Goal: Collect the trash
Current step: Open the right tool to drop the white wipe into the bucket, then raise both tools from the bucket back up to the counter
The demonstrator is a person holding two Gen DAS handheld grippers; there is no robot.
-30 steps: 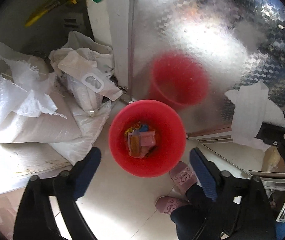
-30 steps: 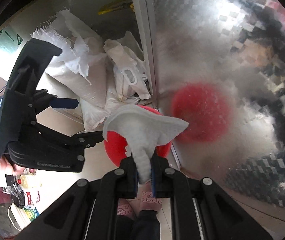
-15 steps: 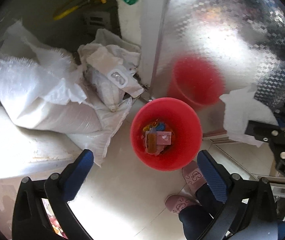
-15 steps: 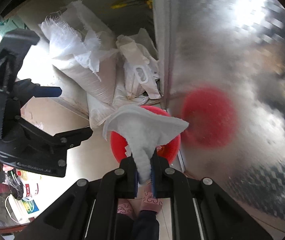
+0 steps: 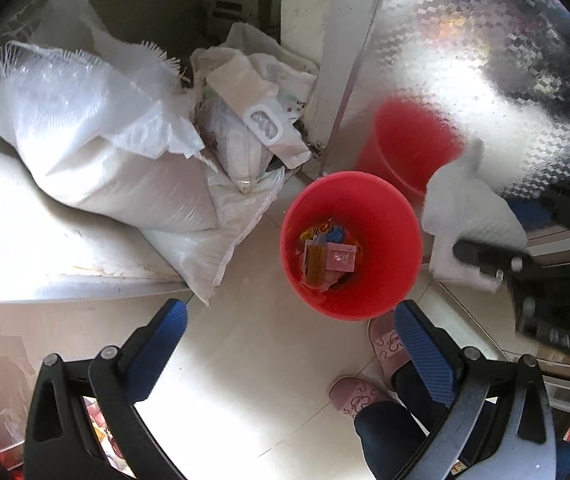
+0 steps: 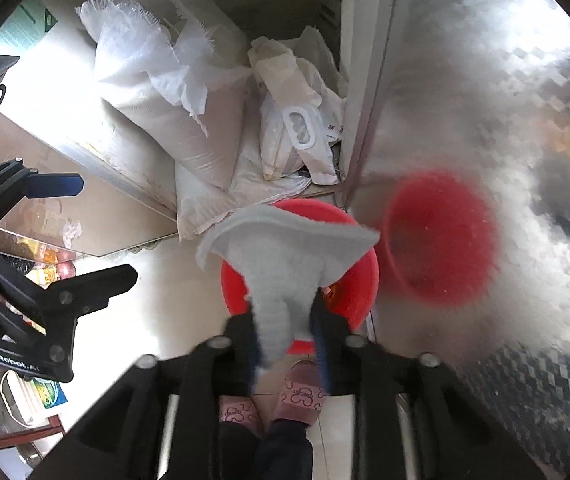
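A red bin (image 5: 385, 272) stands on the pale floor with several coloured wrappers (image 5: 325, 256) at its bottom. My left gripper (image 5: 289, 312) points straight down beside it, open wide with nothing between its blue pads (image 5: 161, 340). A white tissue (image 6: 285, 248) hangs between the fingers of my right gripper (image 6: 285, 320), right over the bin's (image 6: 349, 292) near rim. Those jaws are opening and the tissue's stem has loosened between them. The left wrist view shows the tissue (image 5: 469, 216) and the right gripper (image 5: 525, 248) just right of the bin.
White woven sacks (image 5: 105, 160) and a plastic bag (image 5: 253, 132) are piled left of the bin against a white post (image 5: 325, 40). A shiny patterned metal panel (image 5: 465, 60) behind mirrors the bin. A person's pink slippers (image 5: 389, 344) stand close to the bin.
The right jaws have parted and the pinched tissue has widened between them. Both grippers shifted, so the bin sits further right in the left wrist view; the tissue now hangs nearer the bin.
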